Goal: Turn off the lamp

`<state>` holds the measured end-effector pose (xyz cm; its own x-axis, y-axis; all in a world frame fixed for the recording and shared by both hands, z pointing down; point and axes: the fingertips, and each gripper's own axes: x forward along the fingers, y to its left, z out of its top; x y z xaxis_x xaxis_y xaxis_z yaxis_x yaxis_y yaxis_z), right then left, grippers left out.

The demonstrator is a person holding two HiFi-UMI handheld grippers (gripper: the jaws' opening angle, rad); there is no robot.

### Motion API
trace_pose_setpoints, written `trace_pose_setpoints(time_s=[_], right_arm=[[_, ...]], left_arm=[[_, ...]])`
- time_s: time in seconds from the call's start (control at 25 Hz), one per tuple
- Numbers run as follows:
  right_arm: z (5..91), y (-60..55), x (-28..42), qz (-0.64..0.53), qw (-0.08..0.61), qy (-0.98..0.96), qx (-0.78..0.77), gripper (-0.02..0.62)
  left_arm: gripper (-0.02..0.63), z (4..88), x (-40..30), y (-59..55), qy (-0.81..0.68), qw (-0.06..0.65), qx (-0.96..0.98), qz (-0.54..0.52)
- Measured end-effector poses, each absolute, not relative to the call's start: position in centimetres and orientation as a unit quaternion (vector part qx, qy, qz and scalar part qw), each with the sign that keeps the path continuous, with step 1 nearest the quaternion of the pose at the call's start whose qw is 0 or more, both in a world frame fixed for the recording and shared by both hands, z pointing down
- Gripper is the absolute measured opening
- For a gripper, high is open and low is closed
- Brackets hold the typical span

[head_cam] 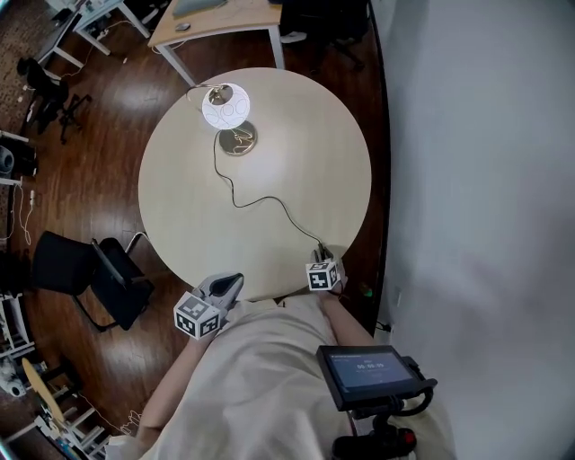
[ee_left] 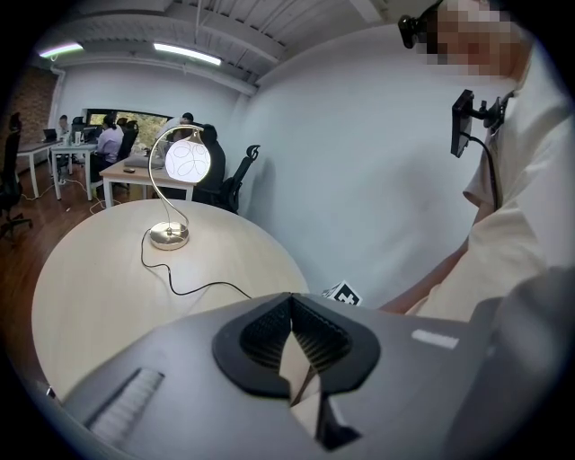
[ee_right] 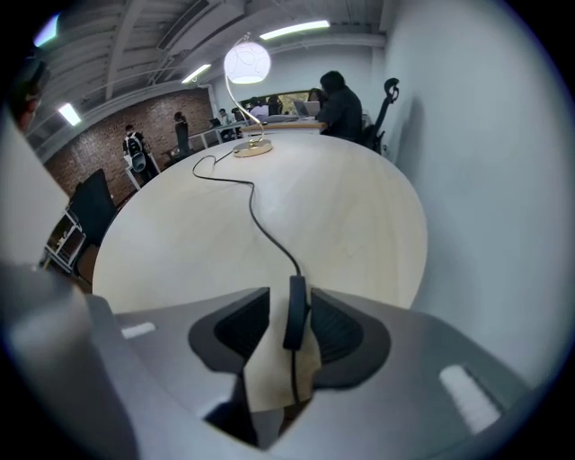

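The lamp (head_cam: 225,106) with a glowing white globe and a brass base stands at the far side of the round table (head_cam: 296,117); it is lit in the left gripper view (ee_left: 187,160) and the right gripper view (ee_right: 246,63). Its black cord (head_cam: 260,199) runs to the near edge. The cord's inline switch (ee_right: 295,312) lies between the jaws of my right gripper (ee_right: 289,295), which stand open, with a gap on the left side. In the head view the right gripper (head_cam: 325,256) is at the table's near edge. My left gripper (ee_left: 289,298) is shut and holds nothing, just off the near edge (head_cam: 232,282).
A black chair (head_cam: 99,274) stands left of the table on the wooden floor. Desks (head_cam: 216,22) with seated people (ee_left: 112,139) lie beyond the table. A white wall (head_cam: 476,180) runs close along the right. A screen device (head_cam: 367,373) hangs on my chest.
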<state>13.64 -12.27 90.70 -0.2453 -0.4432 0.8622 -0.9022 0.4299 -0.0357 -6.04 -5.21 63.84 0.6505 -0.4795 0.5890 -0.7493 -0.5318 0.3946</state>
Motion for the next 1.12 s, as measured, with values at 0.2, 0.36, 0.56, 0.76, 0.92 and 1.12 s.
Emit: trace_pose_setpoints(time_s=[0.2,0.36,0.56,0.76,0.92,1.12], right_arm=[[89.7,-12.4,13.9,0.289,0.384,-0.735,0.480,0.142],[90.6,-12.7,14.4,0.305,0.377,-0.724,0.491,0.137],[90.4,-12.2,15.1,0.337,0.371,-0.714,0.489,0.128],[90.2,-12.1,14.9,0.337,0.375,-0.715,0.484,0.089],[90.9,-12.3,14.9,0.332,0.379,-0.717,0.482,0.084],[91.3,-12.8,14.5,0.320,0.396,-0.725,0.465,0.064]], left_arm=[[-0.023,63.8,-5.5,-4.7,-0.351,0.324,0.850,0.220],[-0.023,64.6,-5.6,-4.9,-0.350,0.324,0.851,0.221],[-0.023,63.7,-5.6,-4.2,-0.352,0.325,0.850,0.218],[-0.023,63.5,-6.1,-3.3,-0.356,0.325,0.850,0.213],[-0.023,64.1,-6.3,-3.0,-0.361,0.323,0.849,0.211],[-0.023,64.4,-6.3,-3.0,-0.365,0.323,0.848,0.209]])
